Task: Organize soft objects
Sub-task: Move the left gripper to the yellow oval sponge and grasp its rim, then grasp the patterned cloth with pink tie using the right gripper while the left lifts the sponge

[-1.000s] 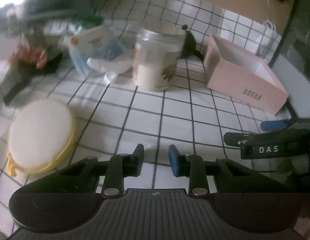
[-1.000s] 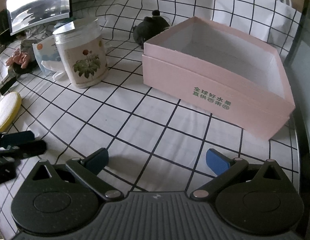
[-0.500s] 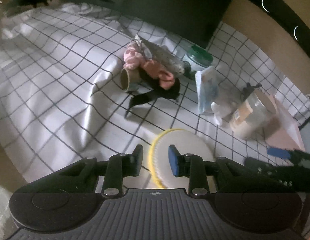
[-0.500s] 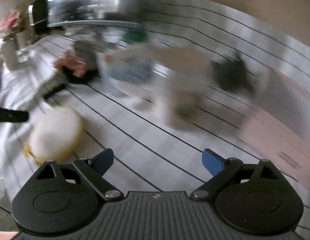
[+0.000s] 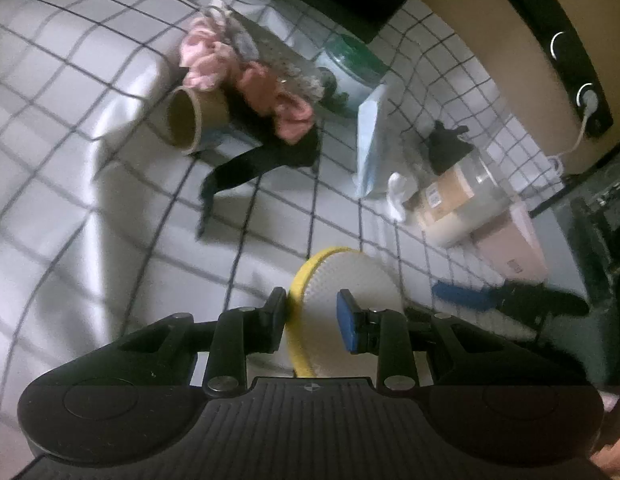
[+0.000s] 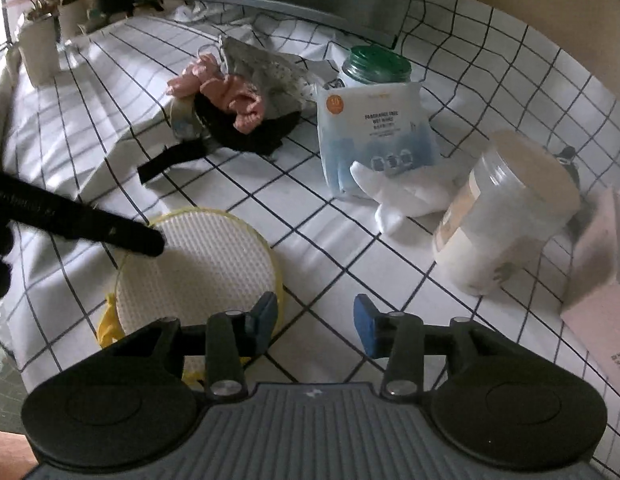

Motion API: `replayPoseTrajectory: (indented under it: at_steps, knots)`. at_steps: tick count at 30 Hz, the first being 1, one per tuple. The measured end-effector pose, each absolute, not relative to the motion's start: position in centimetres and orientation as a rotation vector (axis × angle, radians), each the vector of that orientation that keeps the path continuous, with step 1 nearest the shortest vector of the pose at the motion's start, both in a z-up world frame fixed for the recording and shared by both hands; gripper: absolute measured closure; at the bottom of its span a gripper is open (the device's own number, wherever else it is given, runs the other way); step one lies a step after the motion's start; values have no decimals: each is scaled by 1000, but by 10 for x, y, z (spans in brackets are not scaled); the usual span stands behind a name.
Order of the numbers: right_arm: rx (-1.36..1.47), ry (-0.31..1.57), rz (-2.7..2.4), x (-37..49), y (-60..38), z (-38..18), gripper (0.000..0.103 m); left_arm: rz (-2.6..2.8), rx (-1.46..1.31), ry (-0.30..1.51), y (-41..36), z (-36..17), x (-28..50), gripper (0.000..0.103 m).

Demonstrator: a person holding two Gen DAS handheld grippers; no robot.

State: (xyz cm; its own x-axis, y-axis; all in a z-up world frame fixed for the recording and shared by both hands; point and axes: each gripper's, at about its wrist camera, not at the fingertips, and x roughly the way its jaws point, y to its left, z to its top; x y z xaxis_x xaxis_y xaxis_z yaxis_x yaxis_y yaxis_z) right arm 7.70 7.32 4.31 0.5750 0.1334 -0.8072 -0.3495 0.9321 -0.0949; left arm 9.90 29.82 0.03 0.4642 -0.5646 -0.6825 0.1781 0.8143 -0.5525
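A round white sponge pad with a yellow rim (image 6: 193, 264) lies on the checked cloth, near the front left; it also shows in the left wrist view (image 5: 346, 300). My left gripper (image 5: 312, 314) is open just above the pad's near edge, its jaws straddling the rim. My right gripper (image 6: 316, 318) is open and empty, its left finger (image 6: 261, 316) by the pad's right edge. Pink scrunchies (image 6: 229, 92) lie on a black cloth (image 6: 245, 132) farther back. A white sock (image 6: 402, 194) lies before a wet-wipes pack (image 6: 374, 136).
A clear jar with a cream lid (image 6: 506, 216) stands at right beside a pink box (image 6: 602, 280). A green-lidded jar (image 6: 374, 66) stands behind the wipes. A cardboard tube (image 5: 189, 120) and a grey pouch (image 6: 265, 76) lie by the scrunchies. Plant pots (image 6: 41, 40) stand far left.
Both grippers swung left, away from the pink box, toward the round pad. The left gripper came down over the pad's edge. The right gripper's jaws narrowed somewhat but stay open.
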Motion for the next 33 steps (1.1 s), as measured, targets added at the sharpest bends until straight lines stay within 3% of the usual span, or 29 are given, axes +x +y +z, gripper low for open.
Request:
replayPoseTrajectory:
  at_steps: [5, 13, 16, 19, 21, 22, 27, 33]
  knots:
    - [-222, 909, 282, 65, 61, 40, 61, -504, -432, 1023, 281, 2, 113, 67]
    - [-155, 881, 339, 67, 40, 37, 61, -647, -542, 1111, 275, 20, 99, 69]
    - [-180, 837, 374, 63, 39, 34, 61, -614, -434, 1148, 248, 18, 93, 69]
    - [-203, 815, 395, 59, 37, 34, 61, -539, -414, 1128, 232, 16, 96, 70]
    - [-190, 816, 406, 58, 32, 34, 61, -522, -428, 1105, 228, 19, 99, 75]
    - [-179, 818, 408, 59, 29, 34, 61, -516, -426, 1099, 225, 20, 98, 83]
    - [-160, 837, 401, 63, 19, 32, 61, -476, -469, 1075, 229, 22, 89, 85]
    - [-141, 794, 397, 84, 27, 57, 61, -377, -540, 918, 265, 43, 75, 85]
